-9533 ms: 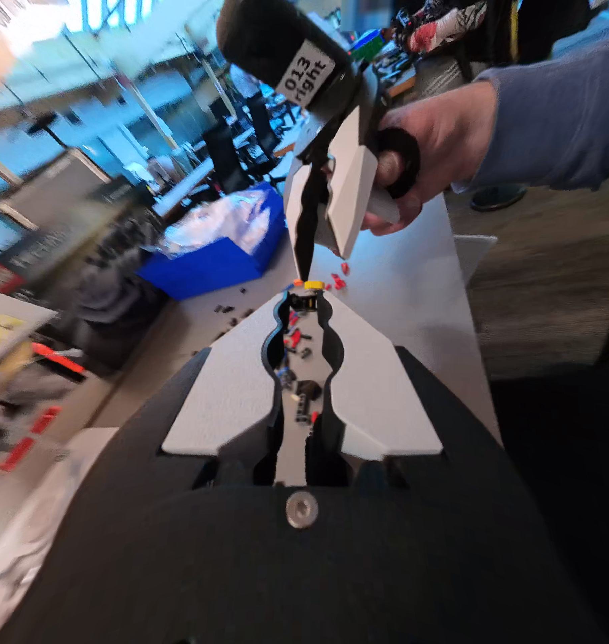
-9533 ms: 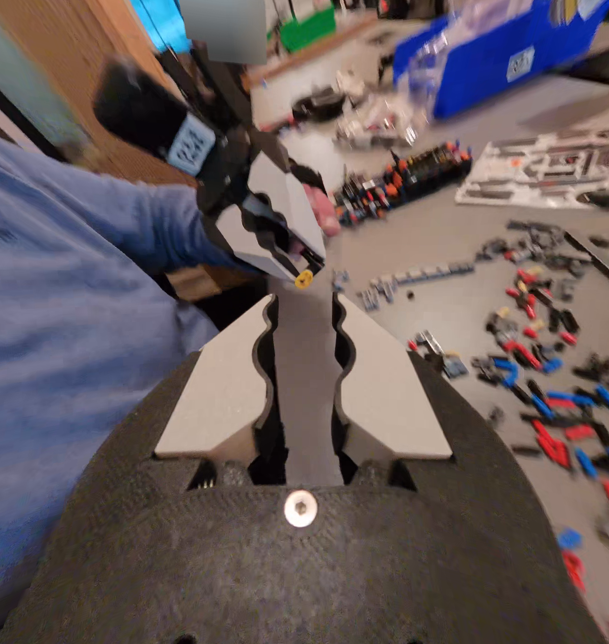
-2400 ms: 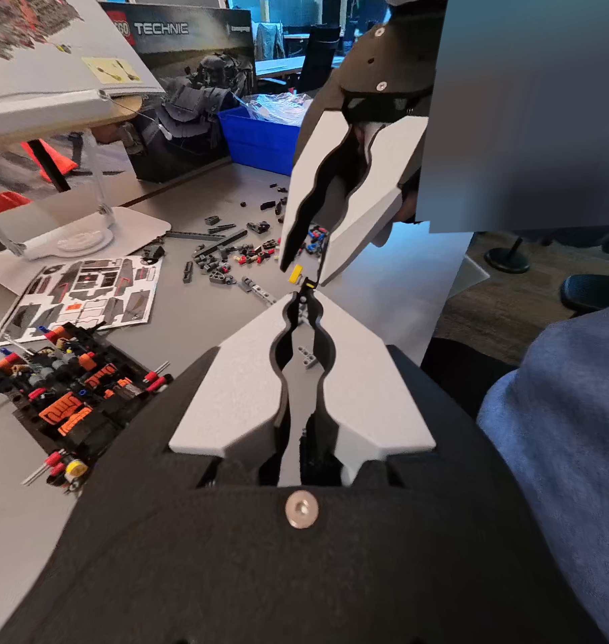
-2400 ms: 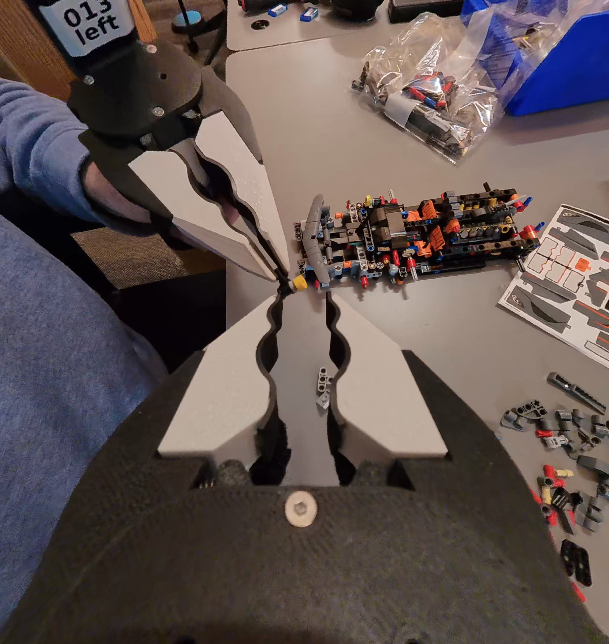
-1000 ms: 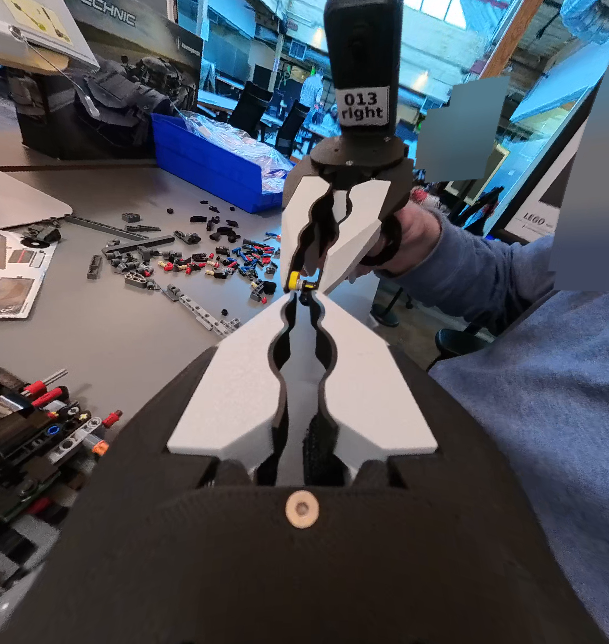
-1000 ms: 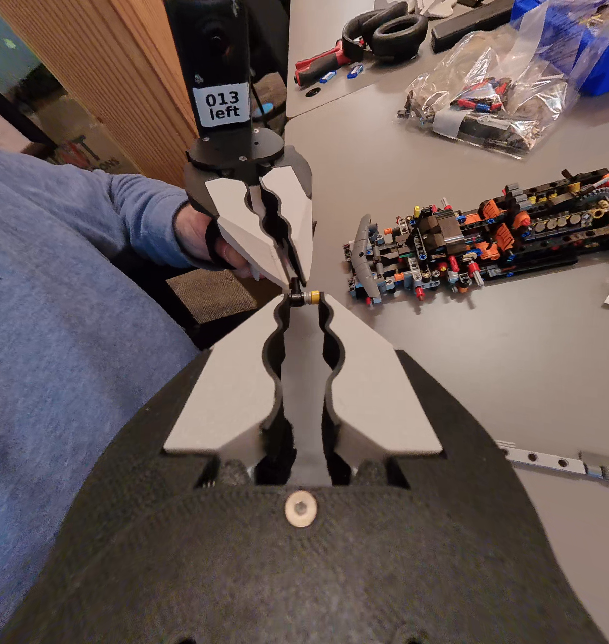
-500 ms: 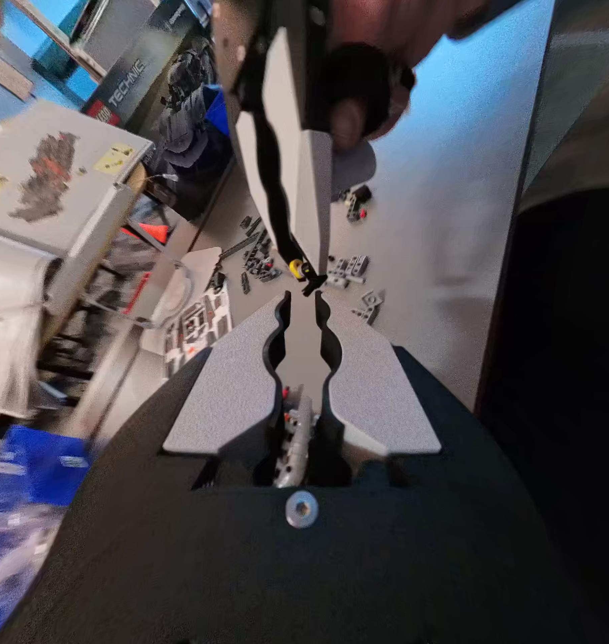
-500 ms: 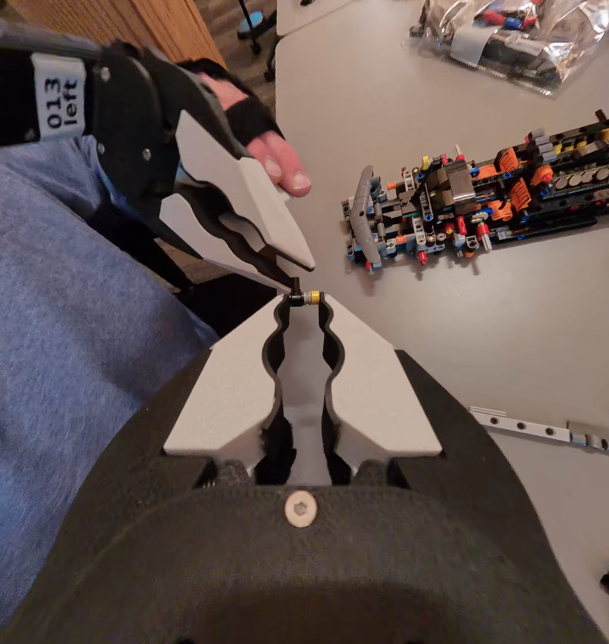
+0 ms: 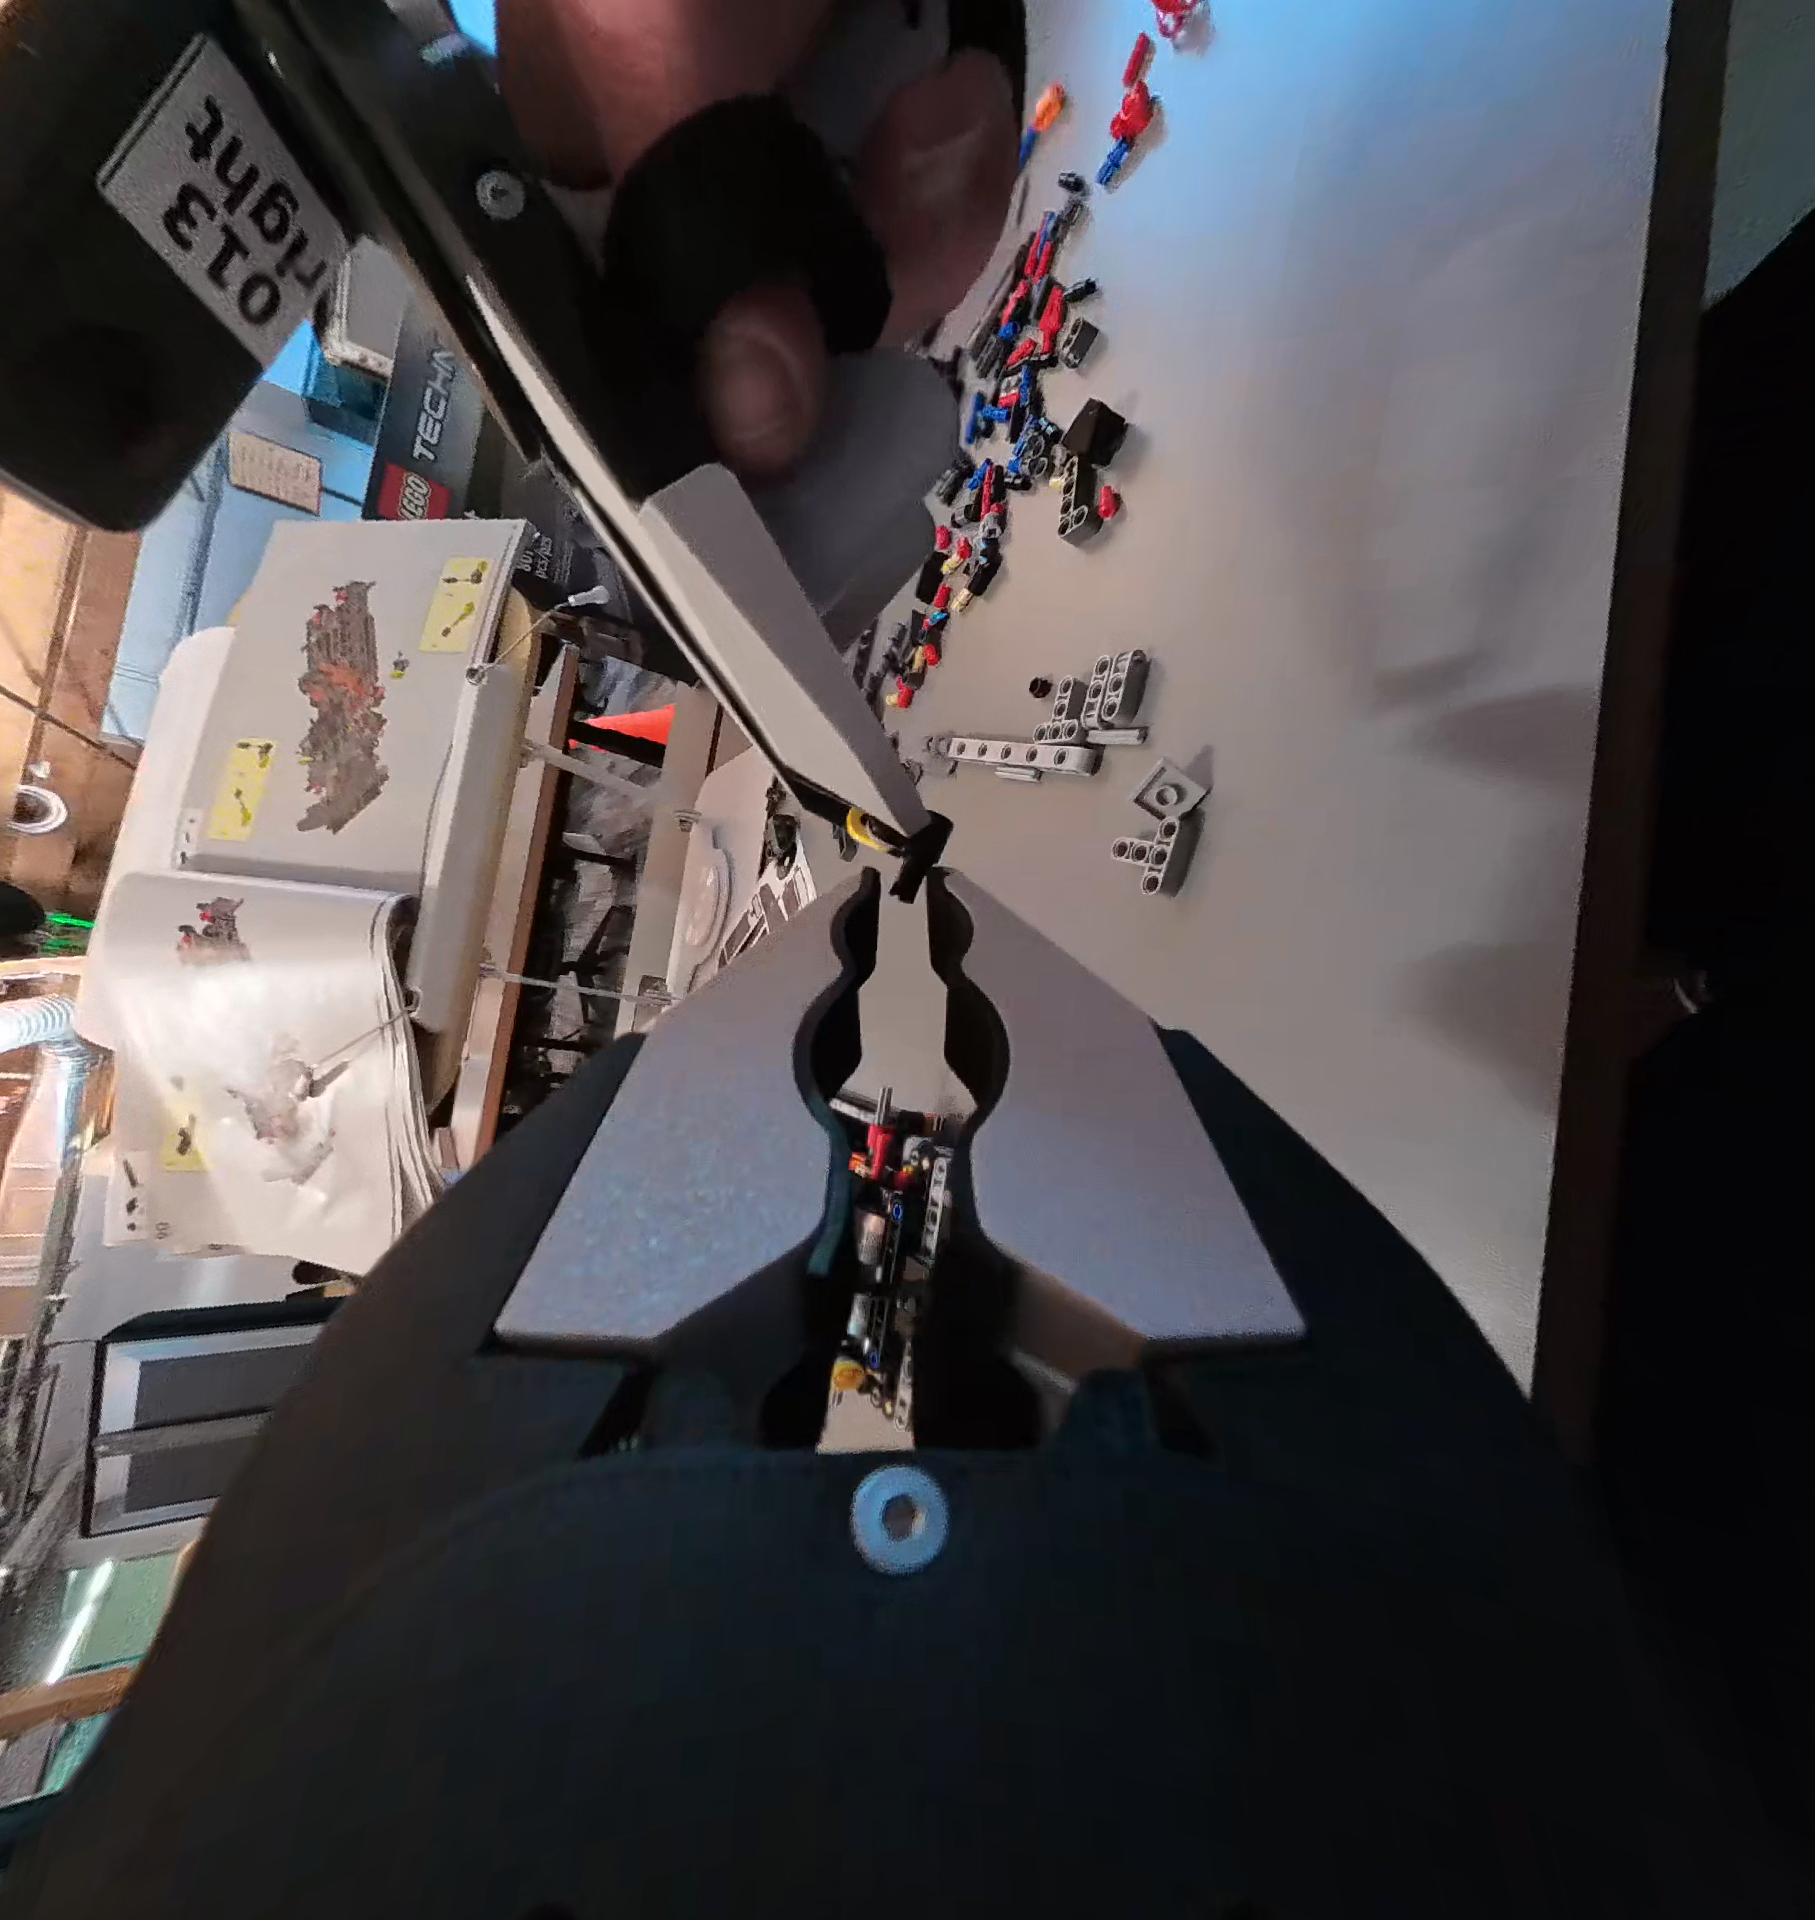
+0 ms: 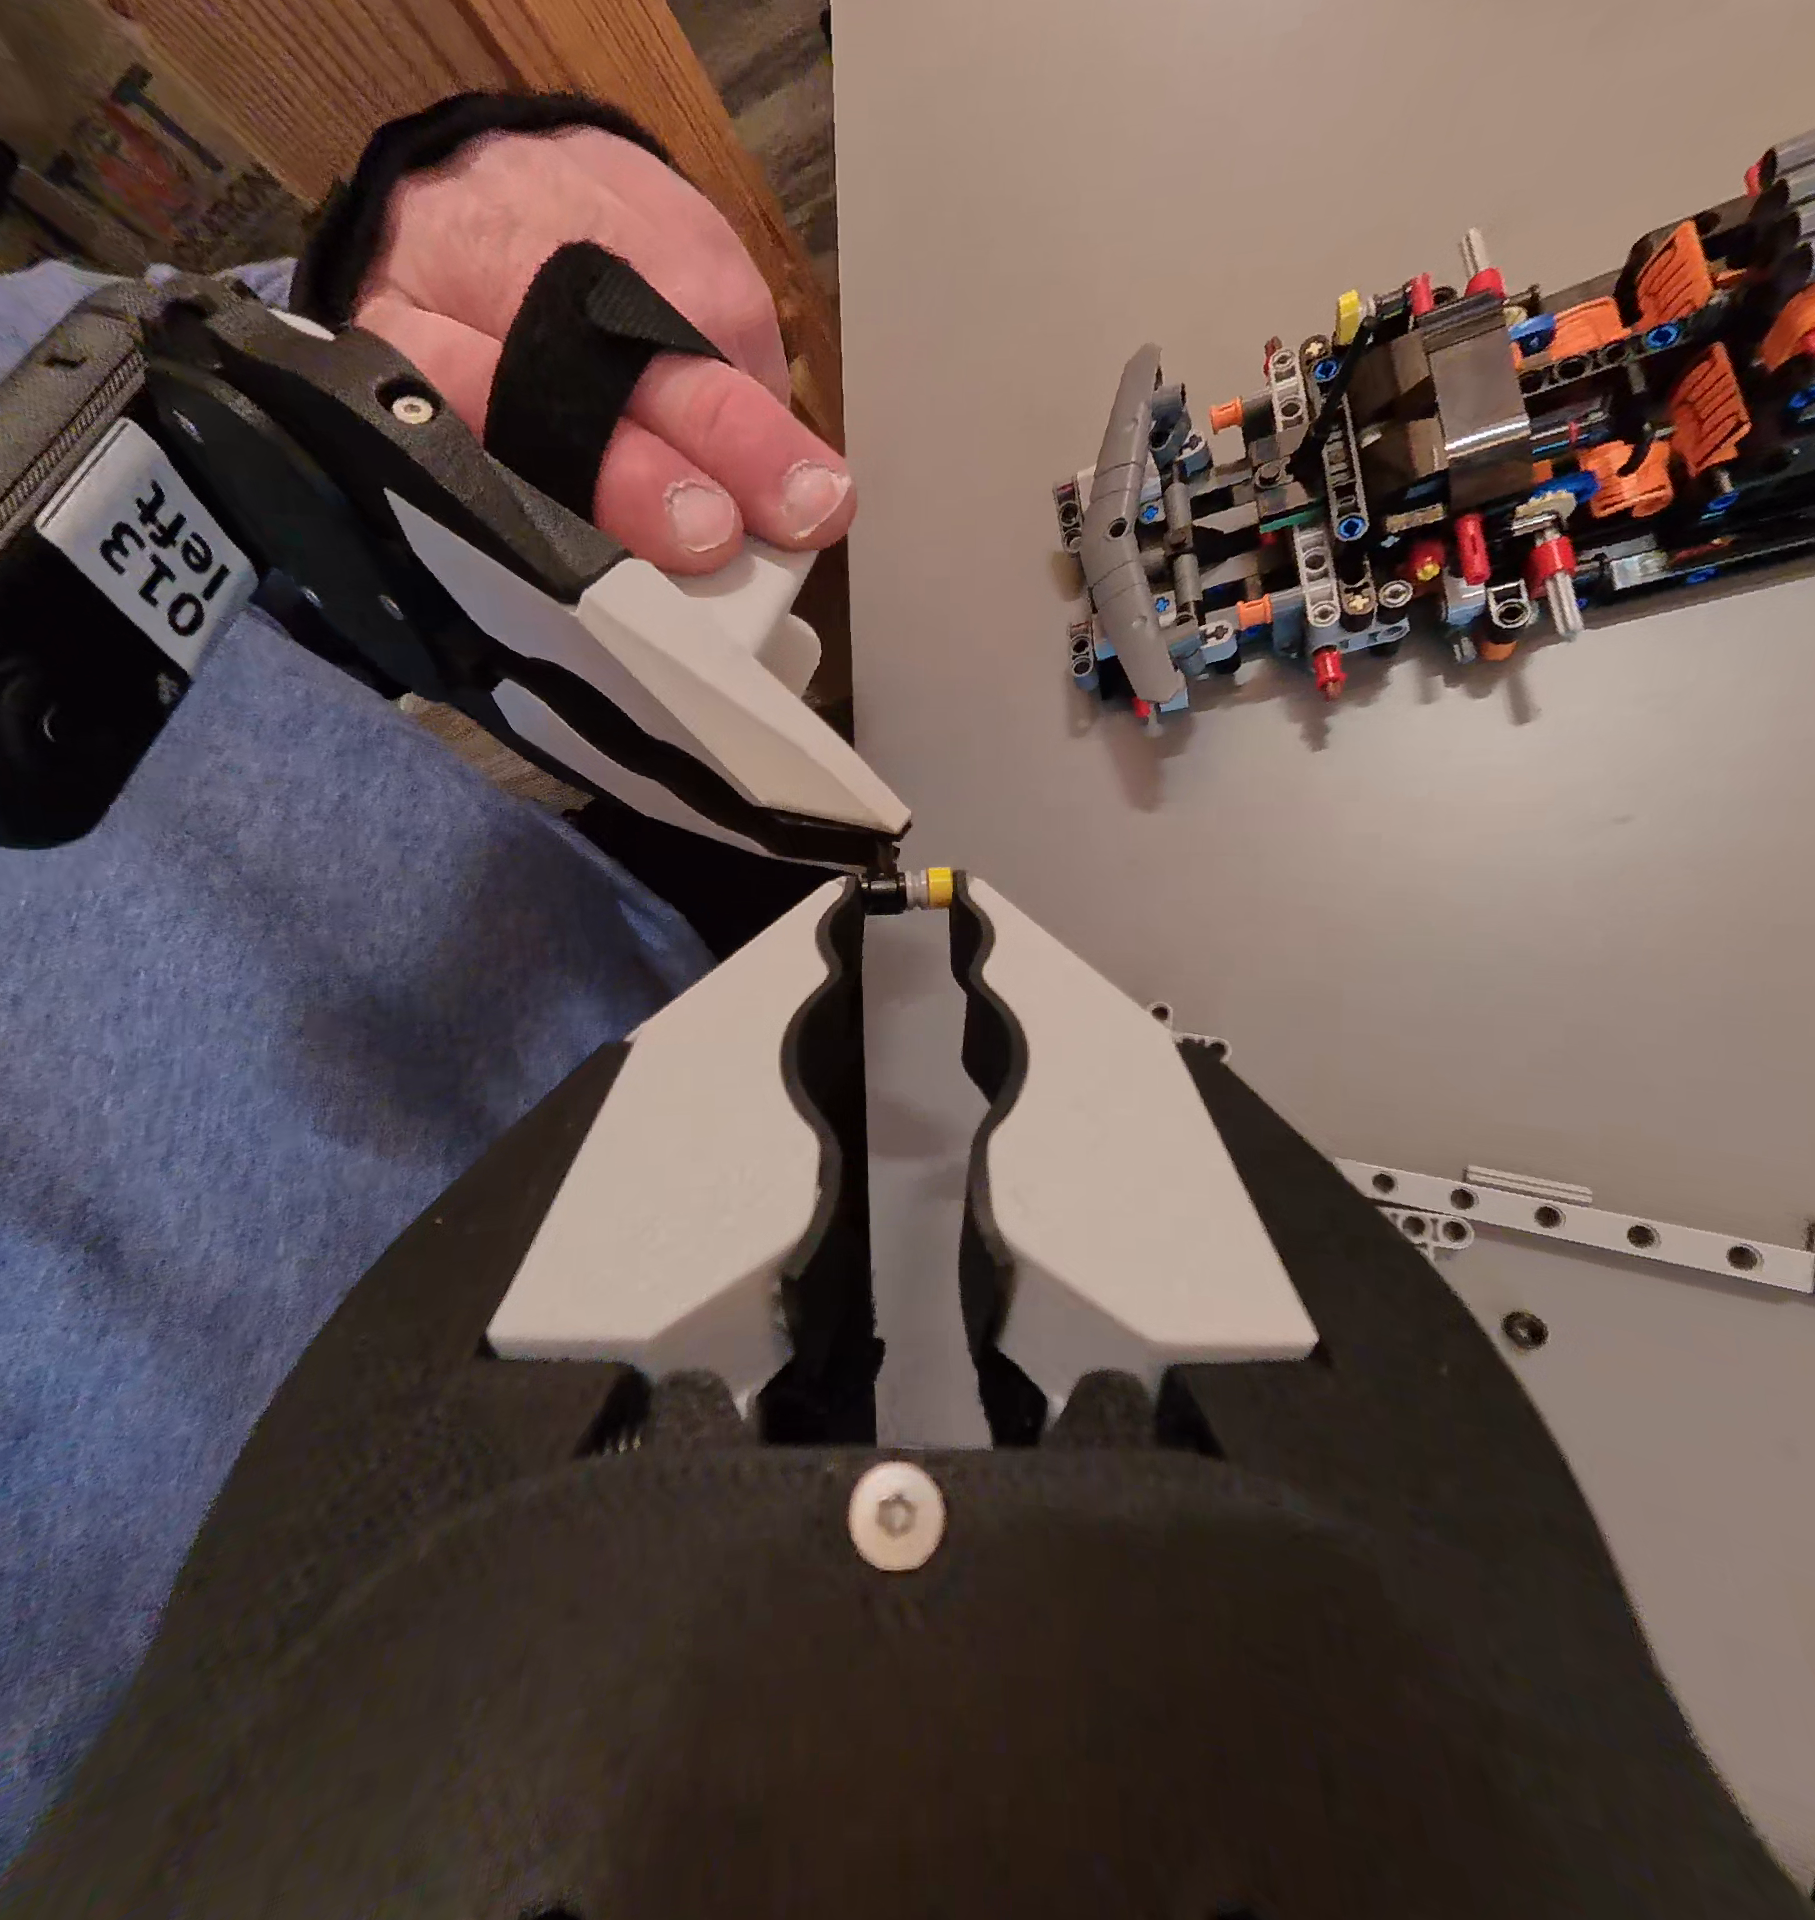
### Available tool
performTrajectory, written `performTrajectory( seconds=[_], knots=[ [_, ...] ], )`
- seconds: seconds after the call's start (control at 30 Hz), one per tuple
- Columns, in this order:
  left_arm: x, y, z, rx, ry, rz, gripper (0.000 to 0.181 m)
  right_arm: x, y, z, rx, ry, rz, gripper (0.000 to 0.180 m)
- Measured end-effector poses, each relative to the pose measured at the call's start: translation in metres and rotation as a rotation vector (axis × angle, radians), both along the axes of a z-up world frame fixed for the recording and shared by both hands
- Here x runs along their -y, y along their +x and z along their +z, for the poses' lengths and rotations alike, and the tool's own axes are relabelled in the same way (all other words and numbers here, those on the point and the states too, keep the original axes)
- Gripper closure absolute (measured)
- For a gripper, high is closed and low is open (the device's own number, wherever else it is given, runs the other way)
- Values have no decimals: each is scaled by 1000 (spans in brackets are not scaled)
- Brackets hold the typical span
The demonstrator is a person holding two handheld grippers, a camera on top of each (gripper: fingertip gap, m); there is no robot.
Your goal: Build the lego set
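My right gripper (image 10: 908,894) is shut on a small piece (image 10: 913,890) with a black end, a grey middle and a yellow bush, held in the air off the table's near edge. My left gripper (image 10: 882,840) comes in from the left, rolled on its side, and its tips pinch a black pin on that piece's black end. In the left wrist view my left gripper (image 9: 900,883) has the black pin (image 9: 913,857) between its tips, and the right gripper (image 9: 872,810) reaches in from the upper left. The part-built black and orange car chassis (image 10: 1454,499) lies on the grey table (image 10: 1298,883).
Loose red, blue and black parts (image 9: 1017,343) and grey beams (image 9: 1028,753) lie scattered on the table. A long grey beam (image 10: 1609,1236) lies right of my right gripper. An open instruction booklet (image 9: 363,707) stands behind. The person's blue sweater (image 10: 259,1039) is at the left. Only a small space, under 4 cm, lies between the two pairs of fingers.
My left gripper has rolled further and closed its tips on the black pin of the piece. My right gripper still holds the piece, with the chassis closer in its view.
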State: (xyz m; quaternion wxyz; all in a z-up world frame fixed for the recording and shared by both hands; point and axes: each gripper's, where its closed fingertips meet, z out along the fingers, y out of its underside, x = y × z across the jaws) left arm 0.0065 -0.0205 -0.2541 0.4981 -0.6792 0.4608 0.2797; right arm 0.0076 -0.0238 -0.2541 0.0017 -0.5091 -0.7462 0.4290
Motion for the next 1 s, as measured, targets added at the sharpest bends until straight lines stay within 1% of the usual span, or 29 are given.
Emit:
performTrajectory(
  seconds=[0.23, 0.33, 0.47, 0.57, 0.6, 0.77, 1.0],
  knots=[
    [-1, 7, -9, -82, -5, -15, 178, 0, 3, -6, 64, -2, 31, 167],
    [-2, 9, -11, -56, -16, -11, 178, 0, 4, -6, 70, -27, 31, 167],
    [-4, 9, -4, 53, -18, 4, 178, -3, 1, 2, 26, -84, 12, 166],
    [-6, 7, -2, 125, -33, 16, 178, -7, -1, 9, -17, -115, -19, 153],
    [-6, 5, -1, 135, -34, 19, 178, -11, -1, 12, -29, -122, -33, 151],
    [-8, 5, -3, 166, -45, 25, 178, -25, 3, 15, -48, -132, -72, 150],
    [-11, 6, 0, 207, -41, 22, 178, -20, 8, 11, -52, -138, -61, 151]
  ],
)
